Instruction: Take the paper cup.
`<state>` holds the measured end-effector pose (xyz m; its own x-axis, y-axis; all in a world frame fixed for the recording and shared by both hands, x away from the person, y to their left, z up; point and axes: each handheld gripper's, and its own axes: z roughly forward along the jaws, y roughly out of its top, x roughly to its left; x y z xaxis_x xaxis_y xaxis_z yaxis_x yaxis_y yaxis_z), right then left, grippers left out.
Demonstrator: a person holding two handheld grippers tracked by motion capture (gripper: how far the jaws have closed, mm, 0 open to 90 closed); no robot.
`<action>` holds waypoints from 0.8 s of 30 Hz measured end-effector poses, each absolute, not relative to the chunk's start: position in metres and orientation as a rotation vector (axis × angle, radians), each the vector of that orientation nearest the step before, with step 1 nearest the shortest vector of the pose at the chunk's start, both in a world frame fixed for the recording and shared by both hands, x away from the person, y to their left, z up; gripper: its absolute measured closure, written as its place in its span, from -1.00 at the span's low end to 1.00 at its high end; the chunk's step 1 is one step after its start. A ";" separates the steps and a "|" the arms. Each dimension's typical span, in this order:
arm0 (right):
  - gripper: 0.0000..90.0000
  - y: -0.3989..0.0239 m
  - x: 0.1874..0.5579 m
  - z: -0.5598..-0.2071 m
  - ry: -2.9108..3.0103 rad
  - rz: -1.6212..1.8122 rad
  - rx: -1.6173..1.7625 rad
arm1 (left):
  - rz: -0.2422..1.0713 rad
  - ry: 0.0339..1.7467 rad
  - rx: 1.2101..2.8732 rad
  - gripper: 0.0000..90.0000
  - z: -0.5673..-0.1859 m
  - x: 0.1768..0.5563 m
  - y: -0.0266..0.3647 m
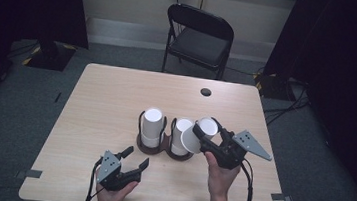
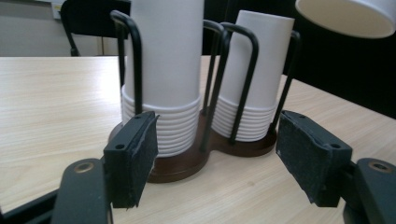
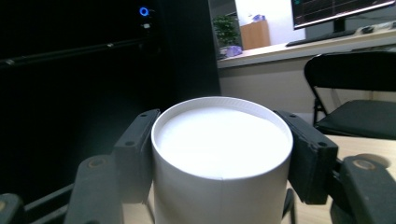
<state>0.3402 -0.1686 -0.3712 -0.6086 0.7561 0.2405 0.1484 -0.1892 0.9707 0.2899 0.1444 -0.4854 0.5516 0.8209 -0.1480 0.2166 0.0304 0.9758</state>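
Nearest the high camera, the left tongs (image 1: 134, 158) hang over the near edge of the counter (image 1: 106, 98), held in the person's left hand (image 1: 113, 197); their jaws stand spread with nothing between them, and point at the cup holder (image 2: 187, 163) a little way ahead. Over to the right, the right tongs (image 1: 202, 132) pinch a single white paper cup (image 1: 198, 133) by its sides, both pads pressed against its wall as the right gripper view shows (image 3: 219, 158). That cup is tilted and held in the air just beside the right-hand stack of cups (image 1: 181, 136). The left-hand stack (image 1: 152, 126) stands upright in the same dark wire holder, near the middle of the counter. Beyond the far edge stands a black folding chair (image 1: 200, 40).
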 end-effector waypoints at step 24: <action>-0.22 -0.170 0.332 -0.408 1.629 2.097 1.212 | 0.573 0.787 1.505 -0.11 -0.476 0.291 0.124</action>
